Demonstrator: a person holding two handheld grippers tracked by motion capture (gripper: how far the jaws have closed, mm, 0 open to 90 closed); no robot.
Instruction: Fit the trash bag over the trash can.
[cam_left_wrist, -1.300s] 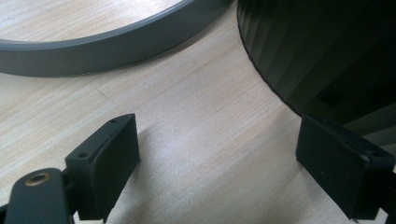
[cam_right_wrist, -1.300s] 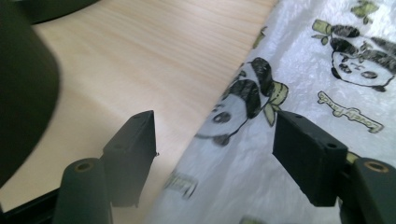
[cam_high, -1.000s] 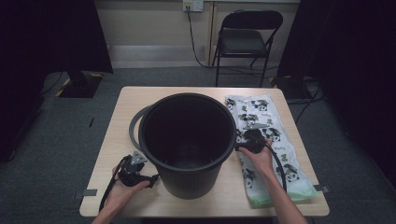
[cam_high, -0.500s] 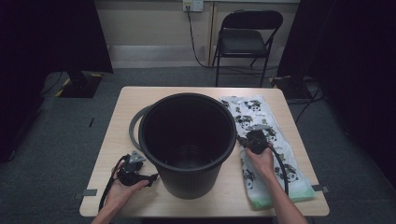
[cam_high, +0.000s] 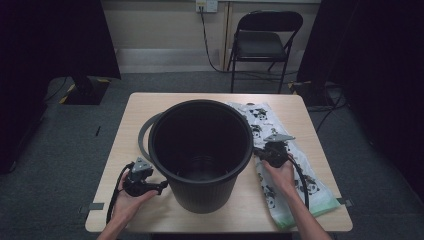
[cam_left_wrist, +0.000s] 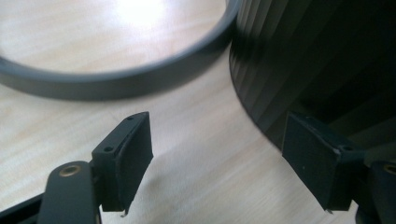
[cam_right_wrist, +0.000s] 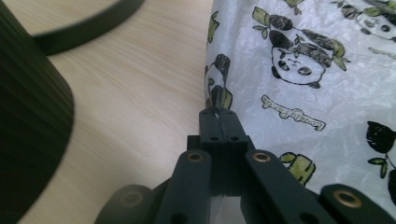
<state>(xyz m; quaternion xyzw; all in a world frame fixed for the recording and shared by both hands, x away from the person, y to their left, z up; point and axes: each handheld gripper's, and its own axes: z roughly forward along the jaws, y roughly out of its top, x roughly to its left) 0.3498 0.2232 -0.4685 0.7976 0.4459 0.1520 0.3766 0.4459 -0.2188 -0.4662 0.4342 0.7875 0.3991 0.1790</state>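
The right gripper (cam_right_wrist: 218, 113) has its jaws pressed together on the panda bag's (cam_right_wrist: 317, 93) edge by the table's right edge (left gripper (cam_left_wrist: 219, 149) spread beside the bin (cam_high: 200, 150)). I'd lift slowly so the plastic doesn't slip.

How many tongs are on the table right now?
2. The left tongs sit beside the ribbed black plastic bucket; the right tongs are shut on the edge of the panda-print white plastic bag.
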